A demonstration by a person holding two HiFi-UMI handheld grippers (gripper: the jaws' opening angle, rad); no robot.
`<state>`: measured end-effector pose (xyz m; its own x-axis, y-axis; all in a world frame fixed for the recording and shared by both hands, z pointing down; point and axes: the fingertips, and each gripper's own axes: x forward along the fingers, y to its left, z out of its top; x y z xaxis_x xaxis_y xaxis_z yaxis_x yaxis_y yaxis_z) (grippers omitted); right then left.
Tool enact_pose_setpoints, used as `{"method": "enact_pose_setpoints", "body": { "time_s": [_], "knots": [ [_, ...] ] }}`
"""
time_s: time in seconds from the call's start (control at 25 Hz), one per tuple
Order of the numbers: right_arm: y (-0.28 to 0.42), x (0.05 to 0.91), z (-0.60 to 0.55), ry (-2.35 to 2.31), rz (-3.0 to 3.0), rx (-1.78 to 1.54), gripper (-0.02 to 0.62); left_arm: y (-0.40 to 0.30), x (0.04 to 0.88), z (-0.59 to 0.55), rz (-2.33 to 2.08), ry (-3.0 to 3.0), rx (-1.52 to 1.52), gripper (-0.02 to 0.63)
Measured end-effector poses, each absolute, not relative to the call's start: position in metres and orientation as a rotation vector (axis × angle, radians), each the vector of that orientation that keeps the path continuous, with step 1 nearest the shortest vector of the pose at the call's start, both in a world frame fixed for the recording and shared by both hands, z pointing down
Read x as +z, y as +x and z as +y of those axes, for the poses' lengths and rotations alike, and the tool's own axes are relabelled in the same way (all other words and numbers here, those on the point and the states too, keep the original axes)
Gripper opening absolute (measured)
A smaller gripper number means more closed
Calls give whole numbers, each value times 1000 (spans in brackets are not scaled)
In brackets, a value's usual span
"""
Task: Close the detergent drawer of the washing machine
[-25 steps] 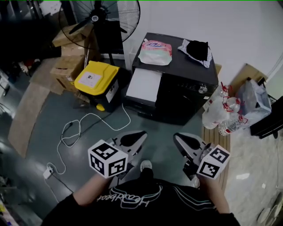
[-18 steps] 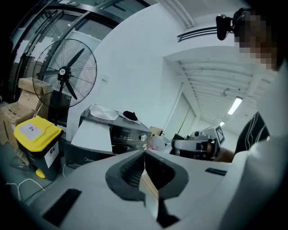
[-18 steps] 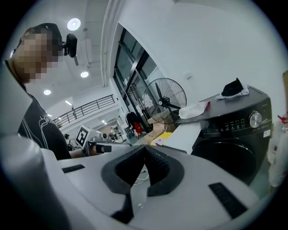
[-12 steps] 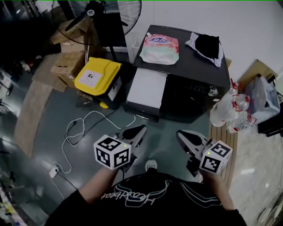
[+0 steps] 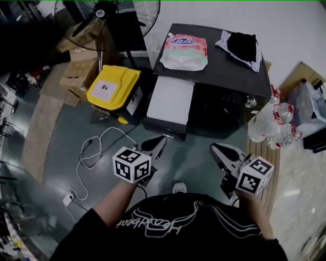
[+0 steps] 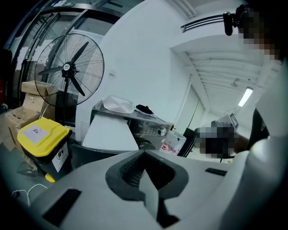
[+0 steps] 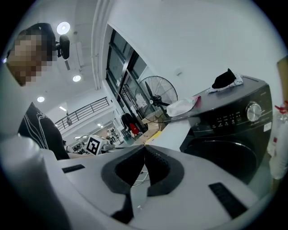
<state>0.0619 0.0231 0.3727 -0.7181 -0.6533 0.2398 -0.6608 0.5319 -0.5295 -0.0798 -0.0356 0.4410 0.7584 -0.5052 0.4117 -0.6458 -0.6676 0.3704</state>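
The black washing machine (image 5: 229,97) stands ahead of me on the floor. Its white detergent drawer (image 5: 170,100) sticks far out of the front at the left. My left gripper (image 5: 157,144) hangs just short of the drawer's front edge, shut and empty. To its right, my right gripper (image 5: 216,149) is level with it in front of the machine's door, also shut on nothing. The drawer (image 6: 110,132) lies ahead and to the left in the left gripper view, beyond the shut left gripper (image 6: 145,151). The right gripper (image 7: 145,146) faces the machine (image 7: 225,134) with the drawer (image 7: 177,130) in front.
A pink detergent bag (image 5: 183,51) and a black cloth (image 5: 242,45) lie on the machine's top. A yellow-lidded bin (image 5: 112,89) stands left of the drawer, with cardboard boxes (image 5: 76,76) and a fan (image 5: 109,12) behind. Water bottles (image 5: 272,127) stand at the right. A white cable (image 5: 94,153) trails on the floor.
The machine and drawer have come nearer in the head view. Both grippers have moved forward a little, and the left one is closer to the drawer's front edge. Both stay shut.
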Motion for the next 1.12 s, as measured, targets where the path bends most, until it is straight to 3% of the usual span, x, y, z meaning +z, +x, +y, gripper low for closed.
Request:
{"method": "enact_pose_setpoints", "body": {
  "time_s": [1.12],
  "knots": [
    [39,424,-27,1032,-2665,1099,28,-104,513,-87,-1024,2306,415,23]
  ]
}}
